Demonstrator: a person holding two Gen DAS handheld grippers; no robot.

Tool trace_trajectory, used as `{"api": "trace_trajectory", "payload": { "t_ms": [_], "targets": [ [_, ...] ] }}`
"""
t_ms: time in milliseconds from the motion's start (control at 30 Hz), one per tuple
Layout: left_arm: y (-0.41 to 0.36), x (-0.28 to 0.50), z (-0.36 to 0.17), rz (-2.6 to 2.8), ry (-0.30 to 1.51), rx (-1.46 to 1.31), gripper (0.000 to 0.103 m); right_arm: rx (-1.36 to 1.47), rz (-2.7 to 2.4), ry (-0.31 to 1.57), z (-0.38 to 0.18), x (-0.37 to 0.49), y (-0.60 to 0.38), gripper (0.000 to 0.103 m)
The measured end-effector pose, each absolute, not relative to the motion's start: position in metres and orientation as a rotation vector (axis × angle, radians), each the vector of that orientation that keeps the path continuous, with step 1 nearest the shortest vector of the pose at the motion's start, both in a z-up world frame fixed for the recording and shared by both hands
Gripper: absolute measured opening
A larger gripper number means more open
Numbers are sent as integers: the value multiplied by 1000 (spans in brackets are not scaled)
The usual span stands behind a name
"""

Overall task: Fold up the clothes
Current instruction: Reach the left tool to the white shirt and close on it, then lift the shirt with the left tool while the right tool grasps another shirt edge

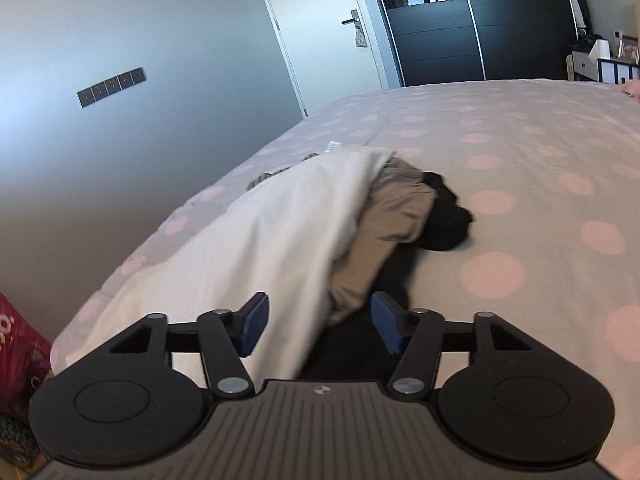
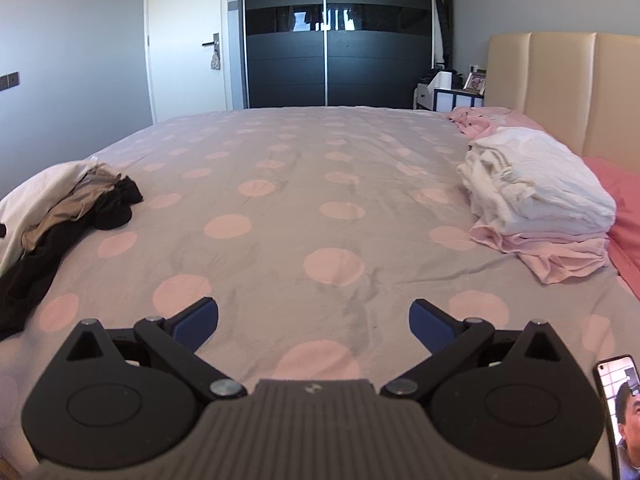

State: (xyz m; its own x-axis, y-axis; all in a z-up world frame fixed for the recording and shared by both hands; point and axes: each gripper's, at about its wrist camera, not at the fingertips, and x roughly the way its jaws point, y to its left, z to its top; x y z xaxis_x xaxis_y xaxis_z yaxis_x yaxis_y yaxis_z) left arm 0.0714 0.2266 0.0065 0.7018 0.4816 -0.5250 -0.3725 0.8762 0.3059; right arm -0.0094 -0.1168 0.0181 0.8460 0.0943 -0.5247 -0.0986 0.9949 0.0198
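- Unfolded heap at the bed's left edge: a white cotton garment (image 1: 256, 232) draped over a crumpled beige garment (image 1: 384, 224) and a black garment (image 1: 444, 216), all on the grey duvet with pink dots (image 1: 520, 168).
- Left claw (image 1: 316, 326) hangs released just over the heap's near end, with white cloth between its blue pads; whether they touch it I cannot tell.
- Right claw (image 2: 314, 326) is wide apart, empty, above bare duvet.
- A folded stack of white and pink clothes (image 2: 536, 204) sits near the headboard.
- Step, judging by this: picking the next item. Next: clench on one layer only, then lift it clear.
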Motion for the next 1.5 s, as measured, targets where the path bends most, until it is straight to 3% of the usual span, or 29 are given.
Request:
{"api": "trace_trajectory", "payload": {
  "t_ms": [267,333,467,533,600,933,1500],
  "targets": [
    [261,119,-22,415,622,181,49,-95,127,616,-2,15,-92,103],
    [268,131,-27,414,627,171,35,-106,126,637,-8,22,-90,103],
    [276,148,-33,410,618,184,18,-107,117,664,-16,35,-89,103],
    [278,149,-31,398,611,175,4,-114,106,672,-19,41,-89,103],
    [283,148,-27,385,603,149,1,-120,101,680,-22,47,-87,103],
    [272,118,34,342,415,182,1,-154,153,678,-22,50,-67,103],
    [171,27,82,-41,406,171,0,-122,147,582,8,27,-75,103]
  ]
}}
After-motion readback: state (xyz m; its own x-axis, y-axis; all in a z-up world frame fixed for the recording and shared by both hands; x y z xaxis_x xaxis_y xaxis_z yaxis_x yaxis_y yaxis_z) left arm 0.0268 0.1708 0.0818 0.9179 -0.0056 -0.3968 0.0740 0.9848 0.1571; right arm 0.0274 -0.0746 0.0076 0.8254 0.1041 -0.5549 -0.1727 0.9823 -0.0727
